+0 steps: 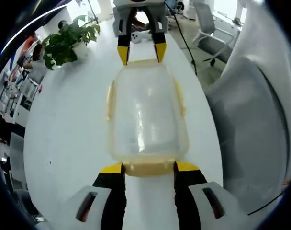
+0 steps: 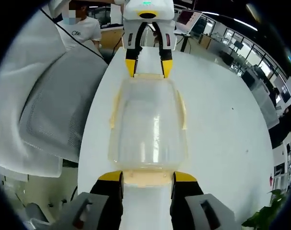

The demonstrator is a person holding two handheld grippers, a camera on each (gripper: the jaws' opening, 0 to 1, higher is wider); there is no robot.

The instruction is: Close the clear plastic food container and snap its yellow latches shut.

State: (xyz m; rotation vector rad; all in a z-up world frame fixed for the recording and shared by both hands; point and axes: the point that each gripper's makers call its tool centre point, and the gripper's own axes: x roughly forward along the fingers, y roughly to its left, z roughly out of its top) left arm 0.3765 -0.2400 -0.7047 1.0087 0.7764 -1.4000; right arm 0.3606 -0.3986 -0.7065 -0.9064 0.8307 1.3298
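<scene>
Lid seated on clear food container (image 1: pixel 148 115); left gripper (image 1: pixel 149 167) and right gripper (image 2: pixel 147 176) spread wide, empty, straddling opposite end latches; pressing-down seemed next.

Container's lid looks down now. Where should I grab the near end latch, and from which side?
Take the yellow end latch by its flap, coming straight in from that short end. It sits between the open tips of the left gripper, flat against the container wall. The right gripper faces the opposite latch likewise.
</scene>
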